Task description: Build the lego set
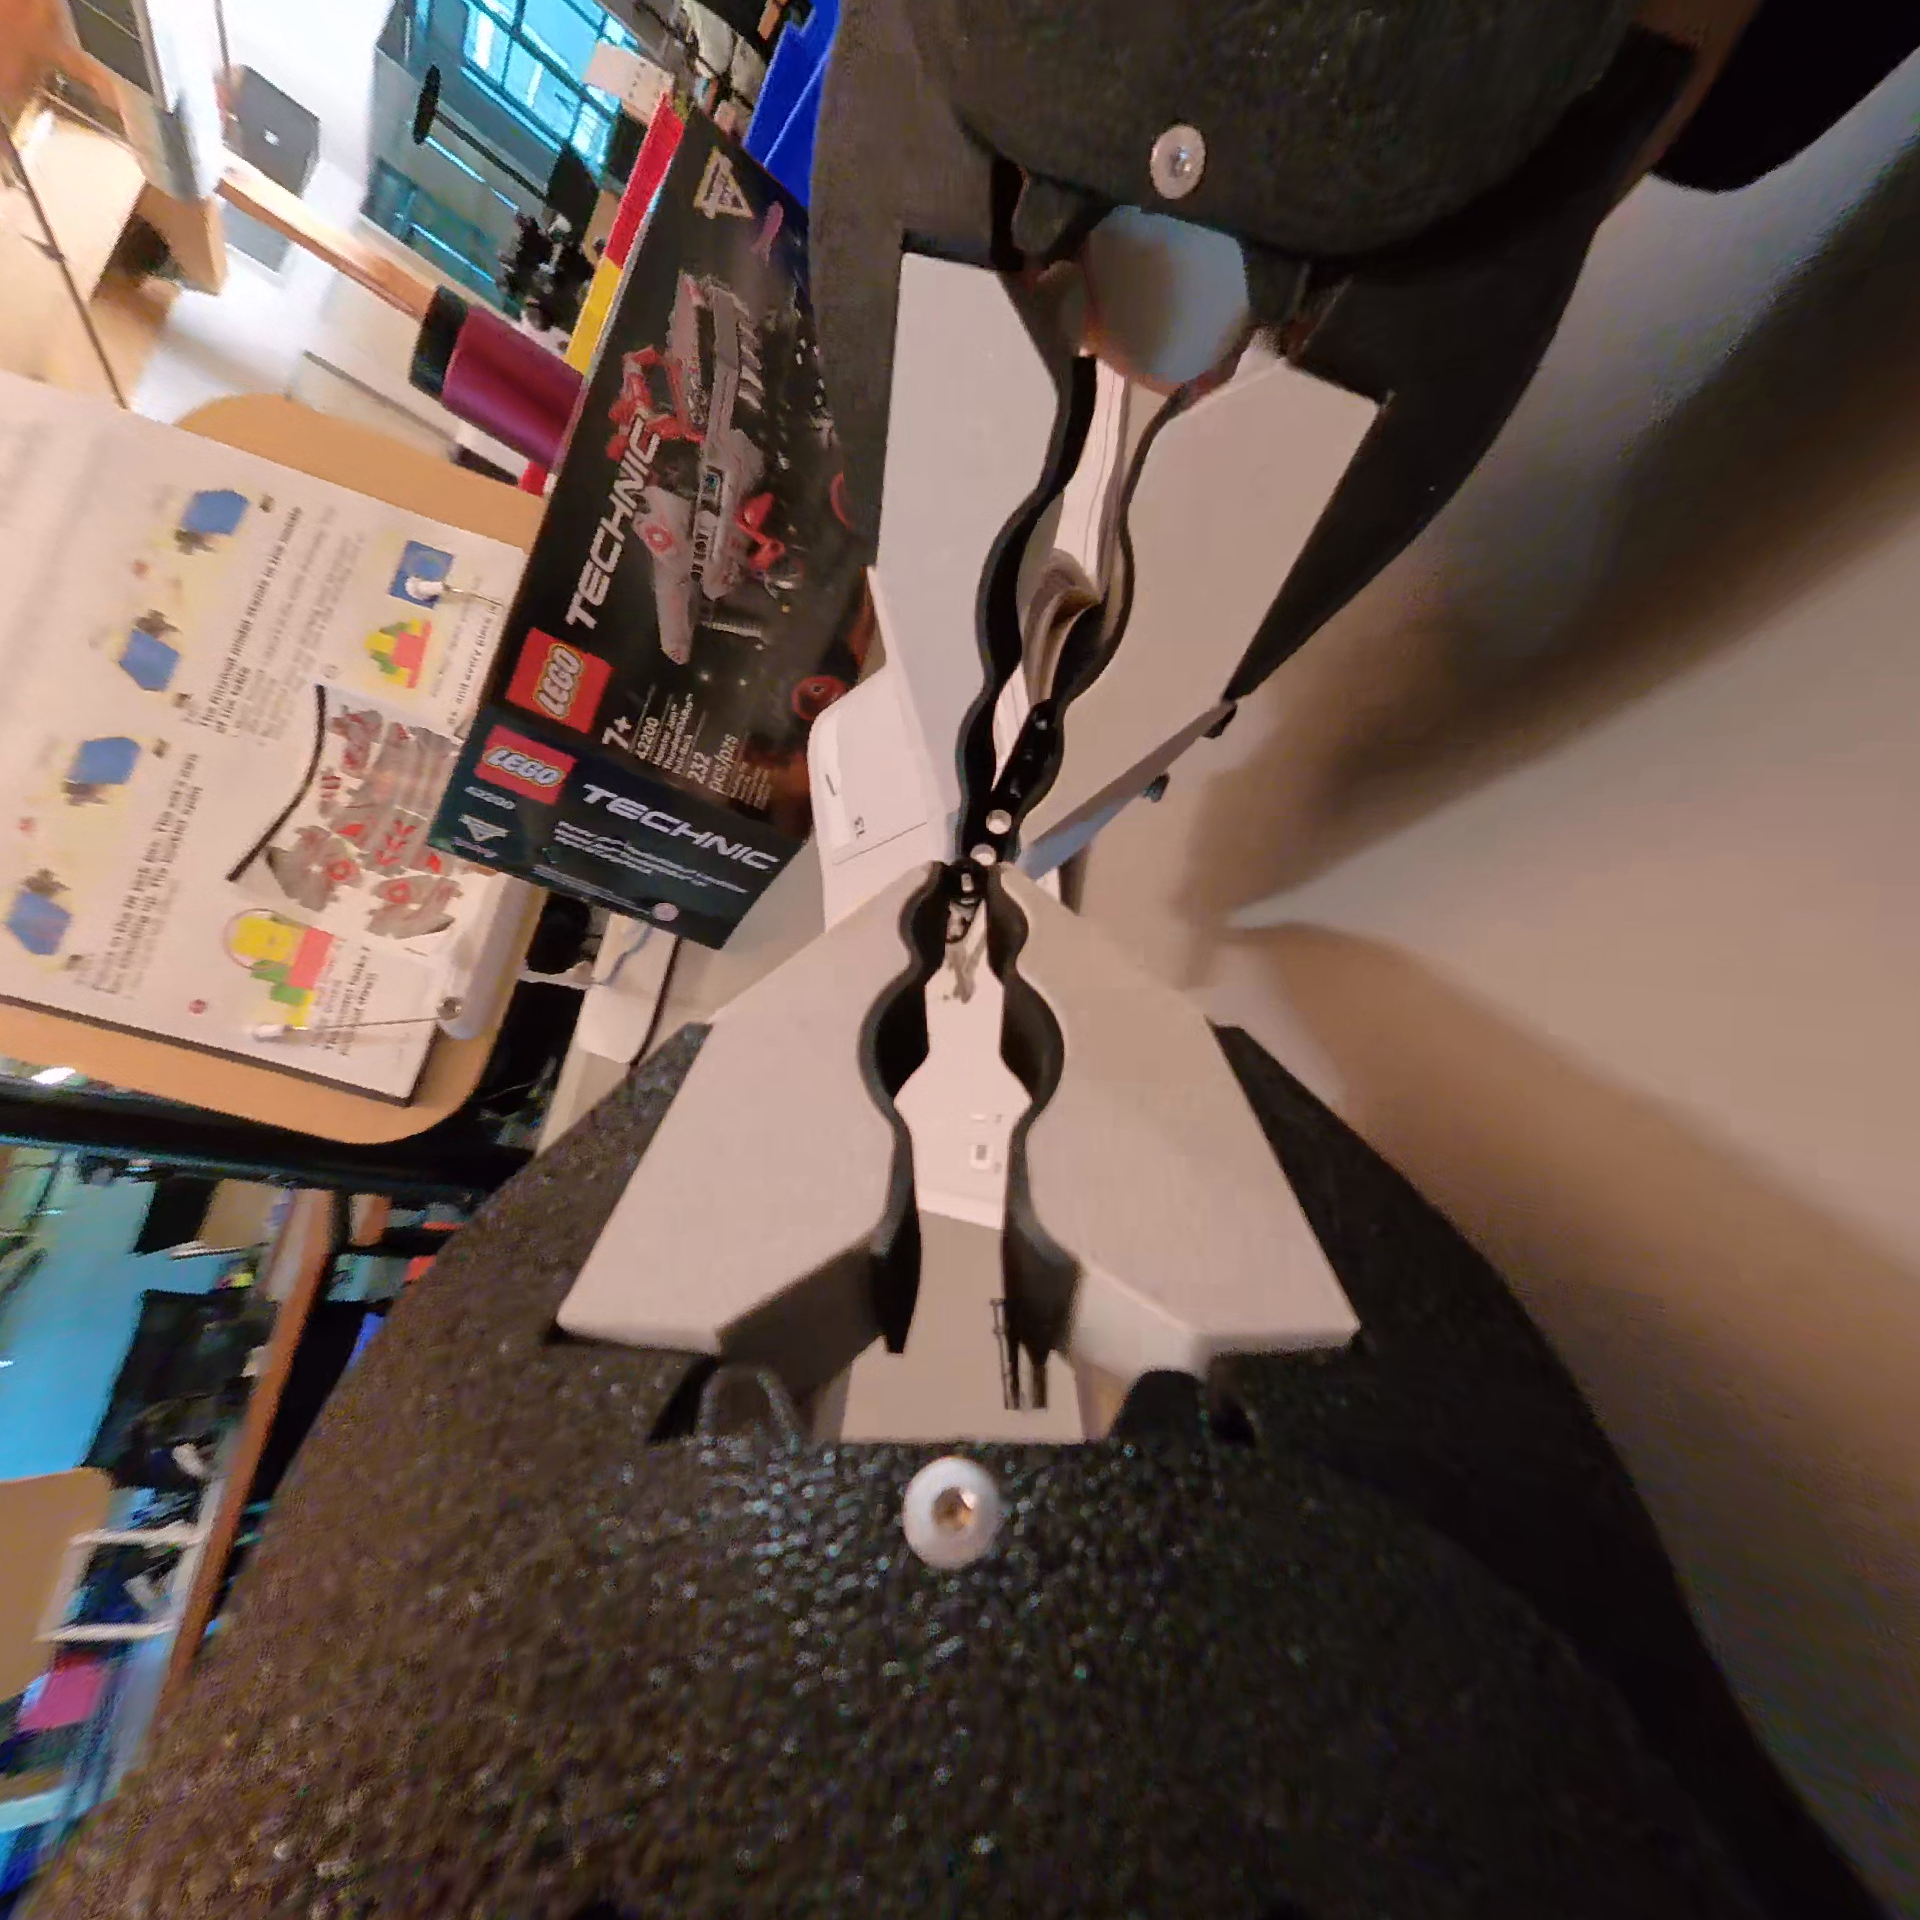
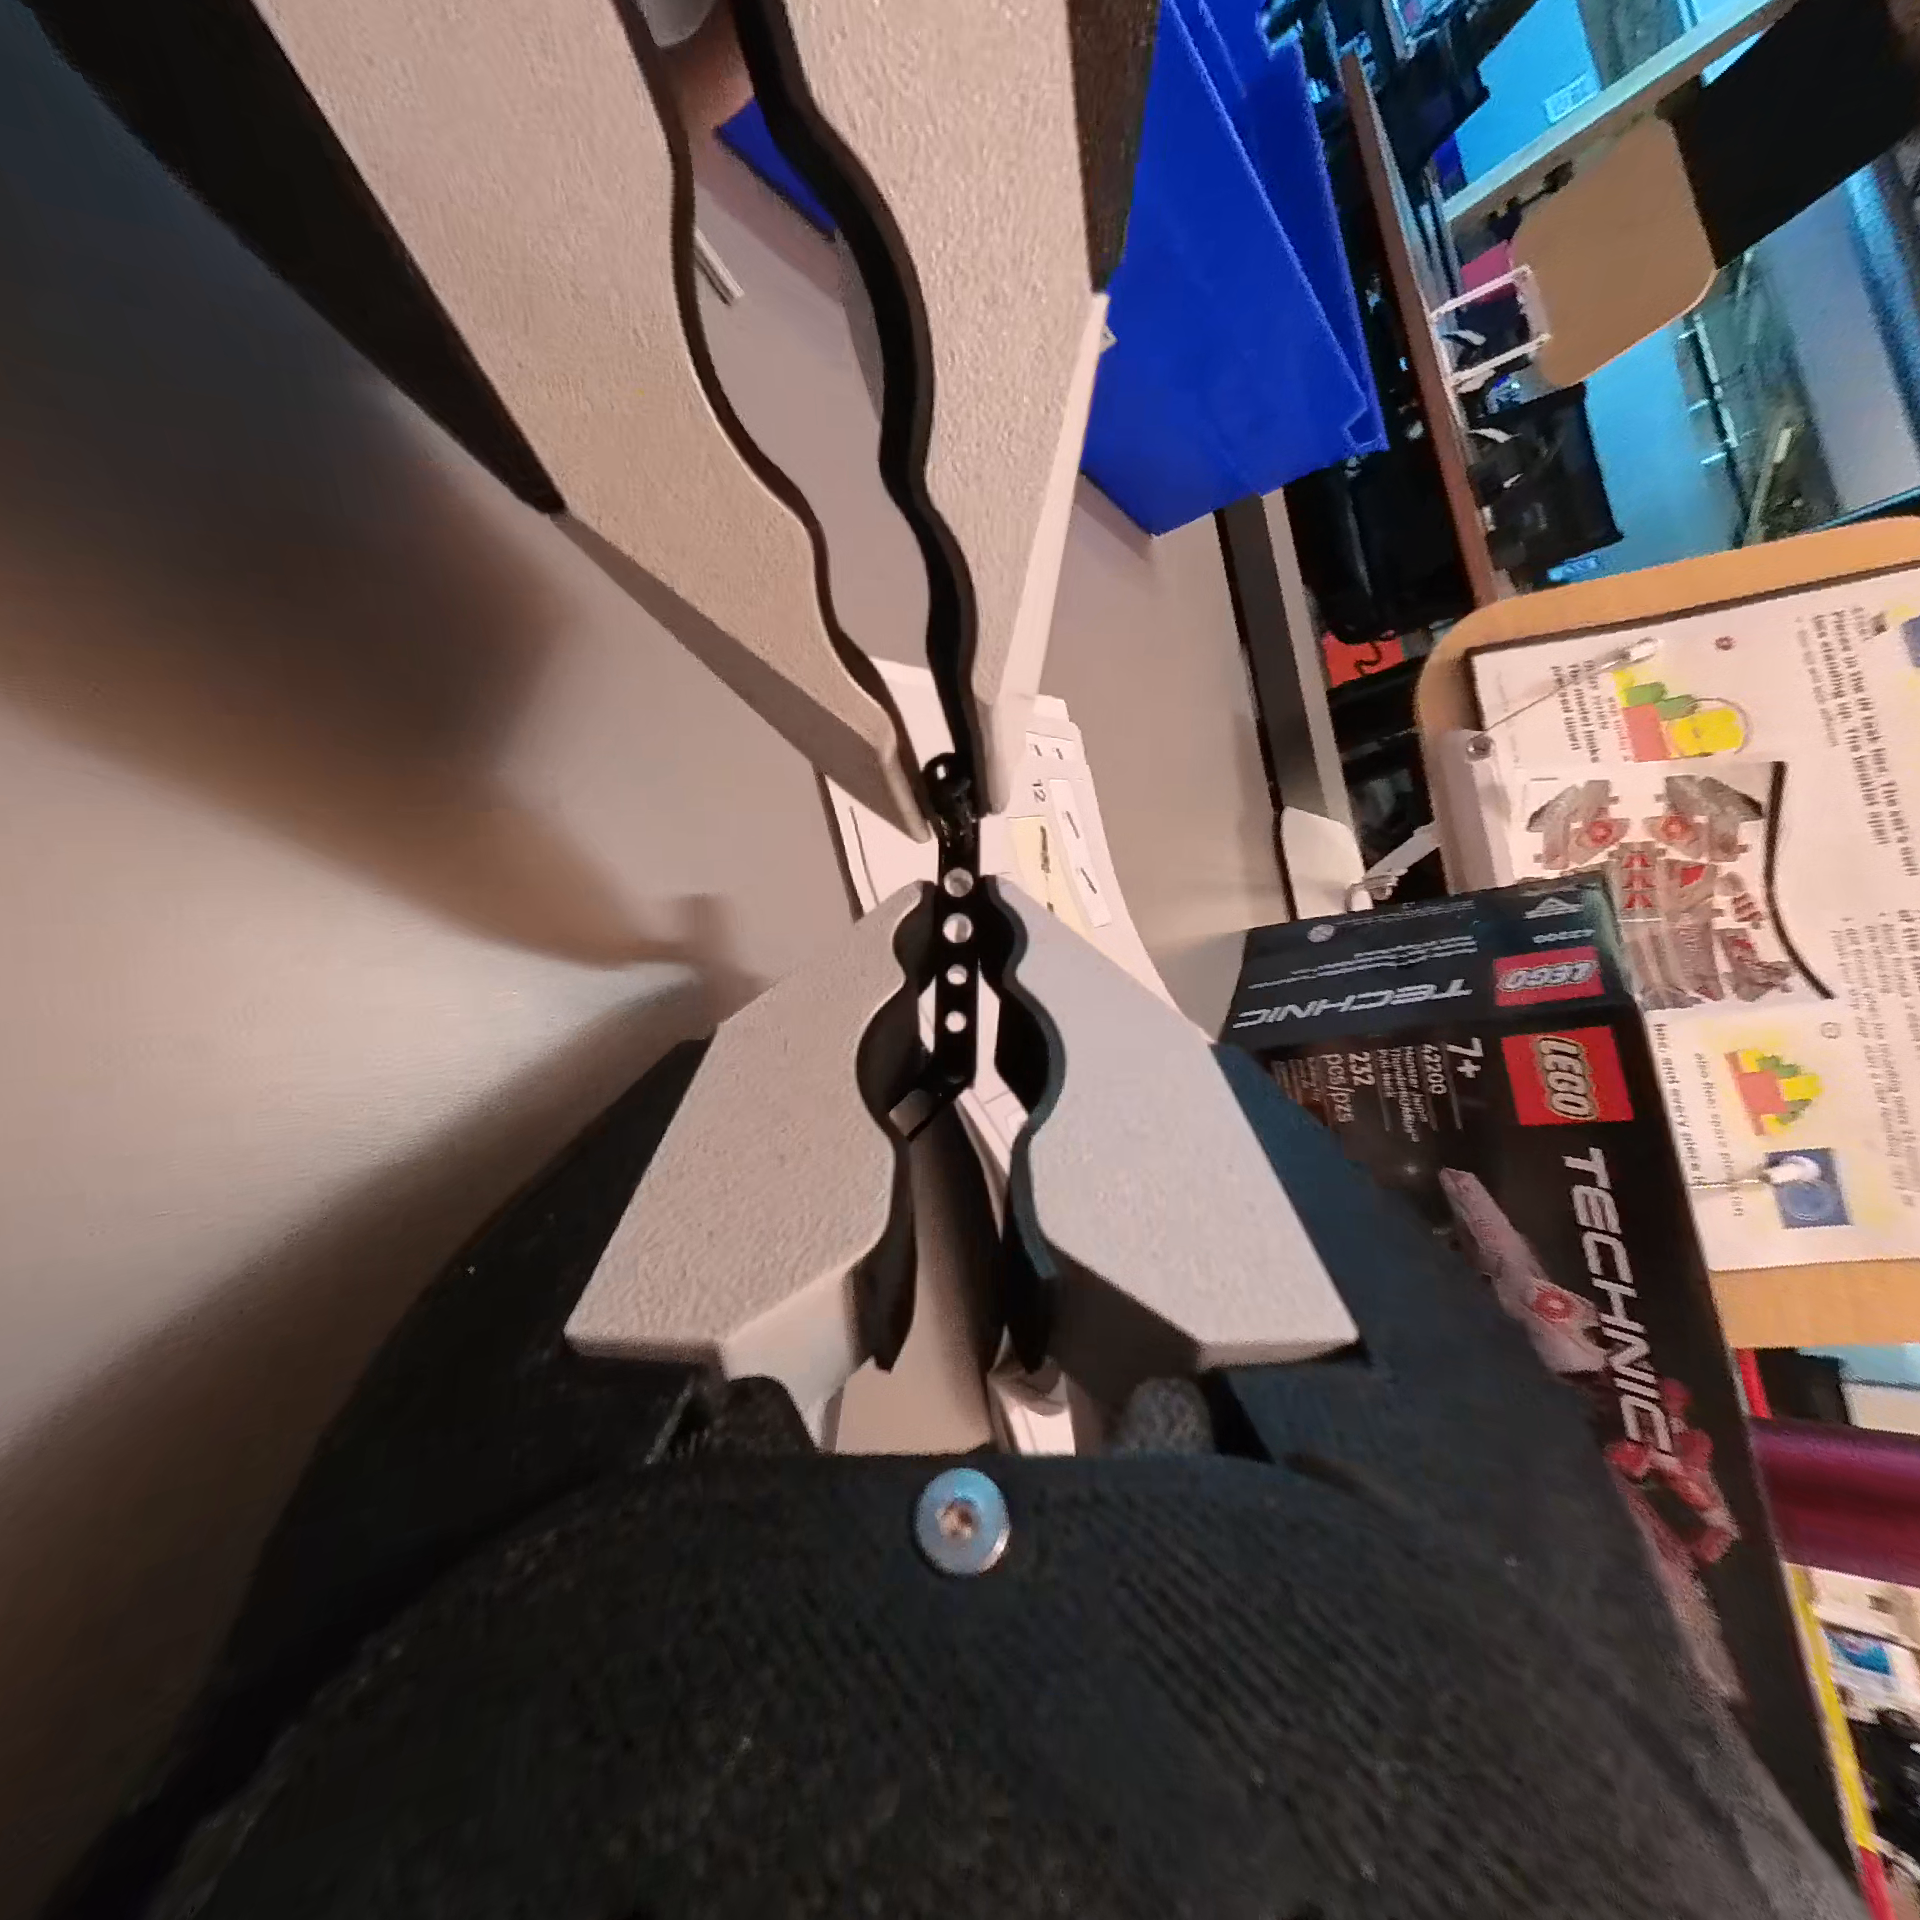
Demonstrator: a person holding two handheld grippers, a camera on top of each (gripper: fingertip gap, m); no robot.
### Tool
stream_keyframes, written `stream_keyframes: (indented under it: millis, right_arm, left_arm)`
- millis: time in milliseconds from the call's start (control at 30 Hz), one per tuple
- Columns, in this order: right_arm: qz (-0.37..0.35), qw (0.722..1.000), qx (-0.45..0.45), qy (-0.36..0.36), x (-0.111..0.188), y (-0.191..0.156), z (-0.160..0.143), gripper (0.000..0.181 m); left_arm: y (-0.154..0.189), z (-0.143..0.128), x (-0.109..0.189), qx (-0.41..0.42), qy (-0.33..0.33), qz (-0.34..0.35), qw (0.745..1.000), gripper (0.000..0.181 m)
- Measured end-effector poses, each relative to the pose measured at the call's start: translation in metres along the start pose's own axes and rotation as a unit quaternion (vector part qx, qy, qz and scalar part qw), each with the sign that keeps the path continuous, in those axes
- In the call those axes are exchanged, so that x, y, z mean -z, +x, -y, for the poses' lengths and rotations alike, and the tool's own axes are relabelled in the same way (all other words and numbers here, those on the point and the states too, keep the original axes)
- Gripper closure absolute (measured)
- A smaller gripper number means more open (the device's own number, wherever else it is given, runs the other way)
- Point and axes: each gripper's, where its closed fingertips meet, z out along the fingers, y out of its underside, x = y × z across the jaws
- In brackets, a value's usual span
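My two grippers face each other tip to tip above the pale table. My right gripper point(image 2: 956, 899) is shut on a black beam with a row of holes point(image 2: 956, 971), whose end sticks out past its fingertips. My left gripper point(image 1: 964, 878) is shut on a small black piece point(image 1: 964, 894) at its very tips. The small piece point(image 2: 943, 781) touches the beam's free end; how they join I cannot tell. In the left wrist view the right gripper point(image 1: 1013, 805) comes down from the top with the beam point(image 1: 1029, 753). In the right wrist view the left gripper point(image 2: 948, 805) comes from the top.
The black set box point(image 1: 665, 582) stands beside the grippers, also in the right wrist view point(image 2: 1507, 1091). Behind it leans a printed instruction sheet on a board point(image 1: 239, 727). A white booklet point(image 1: 894, 748) lies under the grippers. A blue bin point(image 2: 1226, 312) and a maroon cylinder point(image 1: 509, 390) stand farther off. The grippers are tip to tip, or close to it.
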Motion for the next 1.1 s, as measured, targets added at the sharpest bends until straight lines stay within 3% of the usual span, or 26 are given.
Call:
stream_keyframes:
  millis: [433,667,767,900,1100]
  right_arm:
    - [-0.045,0.996,0.065,-0.037,0.0,0.004,-0.001,0.176]
    - [-0.048,0.995,0.076,-0.037,-0.001,0.003,0.0,0.176]
    - [-0.061,0.993,0.092,-0.036,0.0,0.005,0.003,0.177]
    - [-0.056,0.998,0.03,0.006,0.004,0.01,0.011,0.177]
    - [-0.059,0.996,-0.023,0.057,0.011,0.017,0.021,0.176]
  left_arm:
    - [0.001,0.0,-0.002,-0.168,-0.059,0.068,0.982,0.177]
    - [0.002,0.001,-0.004,-0.162,-0.059,0.059,0.983,0.177]
    - [0.0,0.003,-0.004,-0.108,-0.041,0.062,0.991,0.177]
    - [-0.01,0.011,0.003,0.01,0.029,0.05,0.998,0.177]
    - [-0.021,0.02,0.013,0.122,0.125,0.023,0.984,0.177]
